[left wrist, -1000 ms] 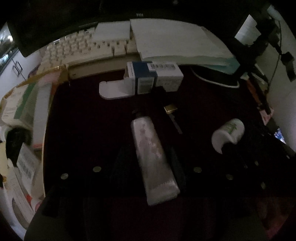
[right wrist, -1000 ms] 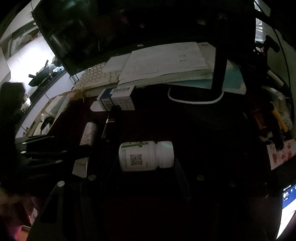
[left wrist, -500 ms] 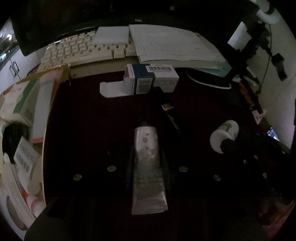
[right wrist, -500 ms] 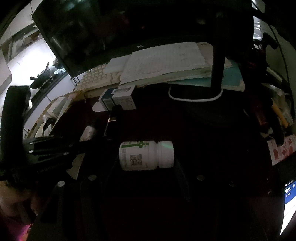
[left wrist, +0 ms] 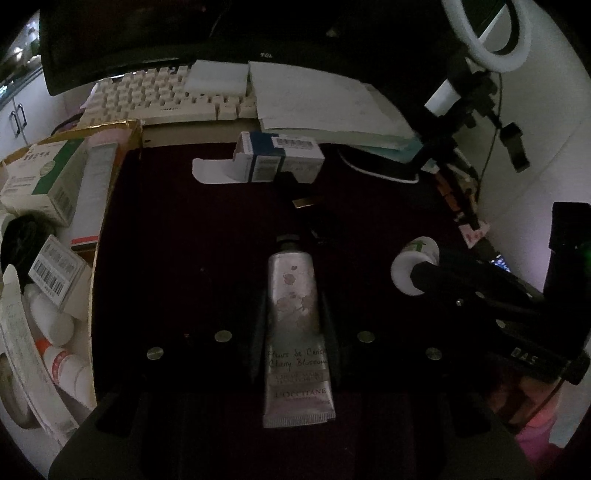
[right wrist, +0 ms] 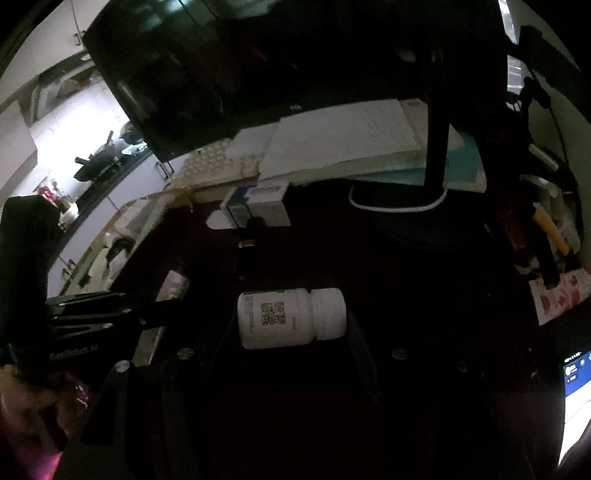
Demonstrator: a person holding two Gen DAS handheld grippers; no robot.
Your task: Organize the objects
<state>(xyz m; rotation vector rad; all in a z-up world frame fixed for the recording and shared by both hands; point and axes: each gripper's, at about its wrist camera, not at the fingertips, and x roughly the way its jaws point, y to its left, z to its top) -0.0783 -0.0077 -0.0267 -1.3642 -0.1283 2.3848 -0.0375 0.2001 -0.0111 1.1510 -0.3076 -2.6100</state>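
Here, hand cream tube (left wrist: 297,328) clamped lengthwise in left hand-held gripper (left wrist: 295,314) (cap forward).

White keyboard (left wrist: 155,96) and paper stack (left wrist: 325,99) under a dark monitor (left wrist: 147,33), ring light (left wrist: 491,33) at right

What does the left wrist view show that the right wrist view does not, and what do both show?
Only the left wrist view shows the printed front of the hand cream tube held in the left claw, the box of packages at the left edge and the ring light. Only the right wrist view shows the QR label on the white bottle held in the right claw, and the lit screen at lower right. Both show the blue and white carton, the keyboard, the papers and both held items.
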